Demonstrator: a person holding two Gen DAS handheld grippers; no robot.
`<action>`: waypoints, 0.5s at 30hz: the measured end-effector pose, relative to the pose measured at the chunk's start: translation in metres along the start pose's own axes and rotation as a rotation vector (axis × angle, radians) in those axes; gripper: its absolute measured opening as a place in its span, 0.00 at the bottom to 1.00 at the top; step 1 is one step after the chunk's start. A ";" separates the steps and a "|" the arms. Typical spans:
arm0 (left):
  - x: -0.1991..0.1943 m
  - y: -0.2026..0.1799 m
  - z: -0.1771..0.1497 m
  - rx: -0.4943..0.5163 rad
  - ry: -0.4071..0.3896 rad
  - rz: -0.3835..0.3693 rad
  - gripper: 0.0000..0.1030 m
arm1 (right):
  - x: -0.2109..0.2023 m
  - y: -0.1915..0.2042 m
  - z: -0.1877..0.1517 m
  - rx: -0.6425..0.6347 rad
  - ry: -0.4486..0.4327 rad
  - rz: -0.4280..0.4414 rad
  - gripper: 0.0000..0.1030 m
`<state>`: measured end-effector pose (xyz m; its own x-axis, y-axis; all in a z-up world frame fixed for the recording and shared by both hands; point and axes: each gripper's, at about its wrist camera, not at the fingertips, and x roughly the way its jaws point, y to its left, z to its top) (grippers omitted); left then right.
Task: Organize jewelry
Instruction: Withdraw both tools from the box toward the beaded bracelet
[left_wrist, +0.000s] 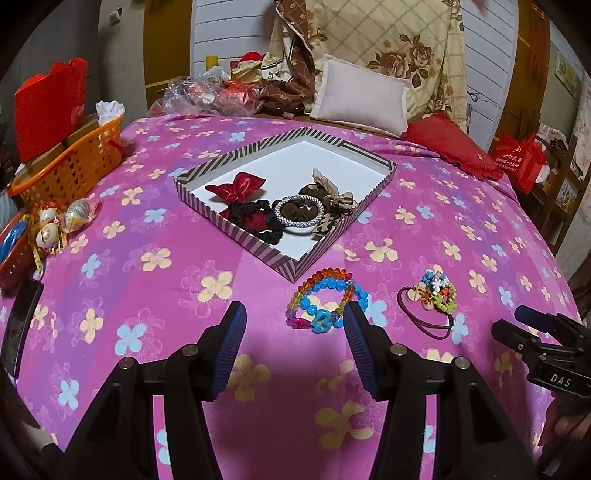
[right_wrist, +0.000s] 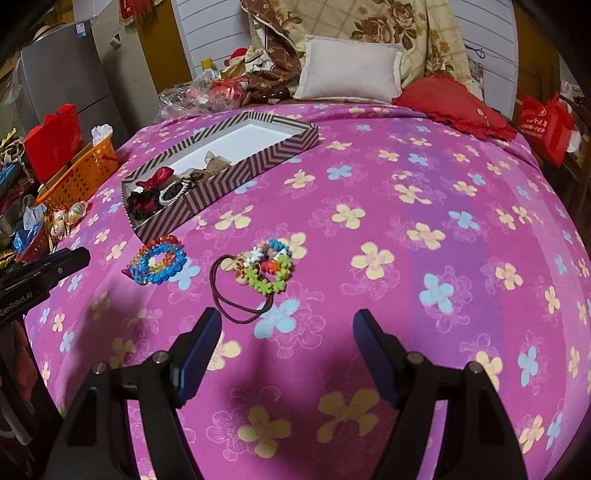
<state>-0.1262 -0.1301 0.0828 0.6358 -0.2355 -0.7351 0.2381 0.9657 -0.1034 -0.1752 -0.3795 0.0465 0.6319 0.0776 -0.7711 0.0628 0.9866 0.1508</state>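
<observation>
**Both grippers hung wide over the bedspread, jewelry waiting**

Left gripper (left_wrist: 295, 325) sat low over the pink floral bedspread (left_wrist: 147, 295), jaws spread wide, nothing betw. them. Its right finger (left_wrist: 360, 332) covered the edge of the blue and amber bead bracelets (left_wrist: 325, 301), so contact there was hard to call. At 2 o'clock from those, the dark hair tie w/ the multicolor bead cluster (left_wrist: 430, 299) lay flat on the cloth.

Right gripper (right_wrist: 288, 332) also stood spread and empty; the same hair tie (right_wrist: 255, 277) was just ahead at 11 o'clock, the bracelets (right_wrist: 157, 260) farther toward 10.

The striped tray (left_wrist: 229, 229) at 12 o'clock in the left view held a red bow (left_wrist: 236, 186), black scrunchie (left_wrist: 255, 218), silver bangle (left_wrist: 299, 212) and tan fabric pieces (left_wrist: 328, 192). In the right view the tray wall (right_wrist: 207, 199) hid most of those. Orange basket (left_wrist: 74, 162) at 10, partly cut off.
</observation>
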 end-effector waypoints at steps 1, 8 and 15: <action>0.001 0.001 0.000 -0.004 0.004 -0.006 0.35 | 0.001 -0.001 -0.001 0.000 0.000 0.000 0.75; 0.007 0.011 -0.004 -0.041 0.037 -0.028 0.35 | 0.005 -0.003 -0.001 0.003 0.009 0.002 0.75; 0.011 0.015 -0.005 -0.047 0.040 -0.031 0.35 | 0.011 0.002 0.000 -0.004 0.016 0.019 0.75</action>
<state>-0.1192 -0.1175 0.0702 0.5987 -0.2615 -0.7571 0.2217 0.9624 -0.1571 -0.1680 -0.3766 0.0380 0.6209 0.0981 -0.7777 0.0480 0.9855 0.1626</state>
